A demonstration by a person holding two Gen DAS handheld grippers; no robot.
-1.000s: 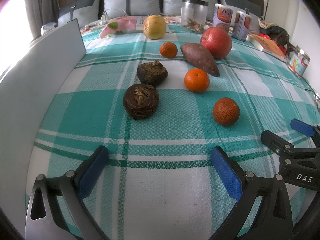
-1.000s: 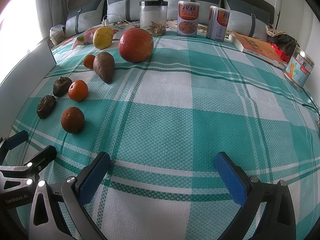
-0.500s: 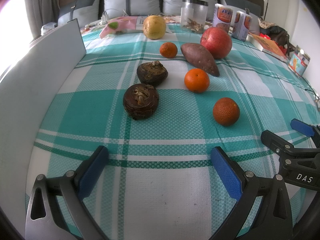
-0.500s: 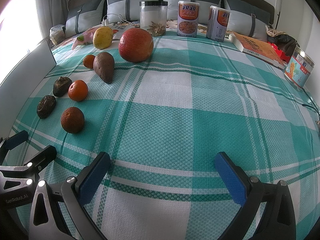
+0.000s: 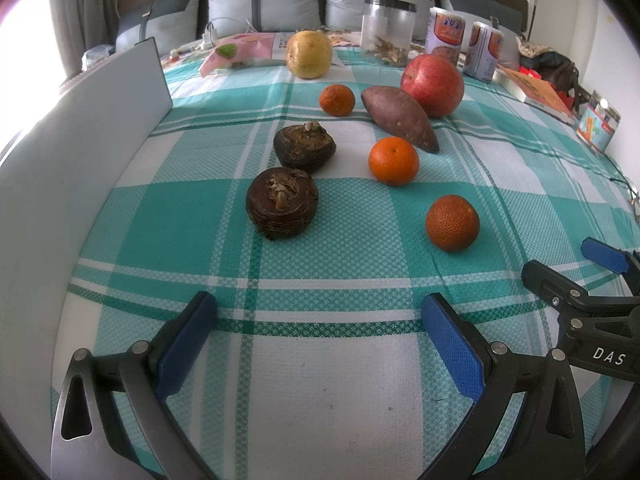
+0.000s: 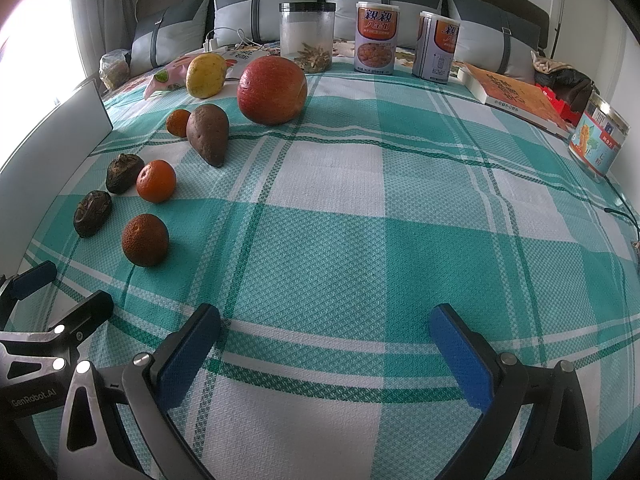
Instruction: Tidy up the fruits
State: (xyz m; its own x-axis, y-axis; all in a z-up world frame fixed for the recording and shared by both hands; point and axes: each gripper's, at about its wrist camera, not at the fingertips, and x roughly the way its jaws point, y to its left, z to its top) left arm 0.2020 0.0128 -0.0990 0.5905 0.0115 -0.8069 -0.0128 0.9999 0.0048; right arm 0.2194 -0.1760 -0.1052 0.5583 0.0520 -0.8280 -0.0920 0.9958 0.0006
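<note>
Both of your grippers hover low over the teal-and-white checked bedspread point(image 5: 360, 380), nothing held: the left gripper point(image 5: 320, 340) has its jaws spread wide, and so does the right gripper point(image 6: 326, 344).

The fruit lies in a loose double line on the bed, left of centre in the right wrist view. Nearest you is a dull, rough-skinned orange point(image 5: 452, 222), then a bright smooth orange point(image 5: 393, 160), with a small orange point(image 5: 337, 99) further up. Two dark brown knobbly bulbs point(image 5: 282, 203) sit just left of them, and a reddish-brown sweet potato point(image 5: 398, 118) touches or nearly touches a large red round fruit point(image 5: 433, 79). A yellow round fruit point(image 5: 309, 54) sits furthest back.

No pick has begun, as I judge it. Start with the rough orange: it stands apart from its neighbours, so you can straddle it squarely, pads at its widest girth, and close gently so it does not roll on the soft cloth.

The left wrist view shows the fruit close and clearly spaced. Only the right wrist view shows the wide free stretch of bedspread at centre right, the orange-covered book point(image 6: 516, 96) and the printed tin point(image 6: 598, 136) at the right edge.
</note>
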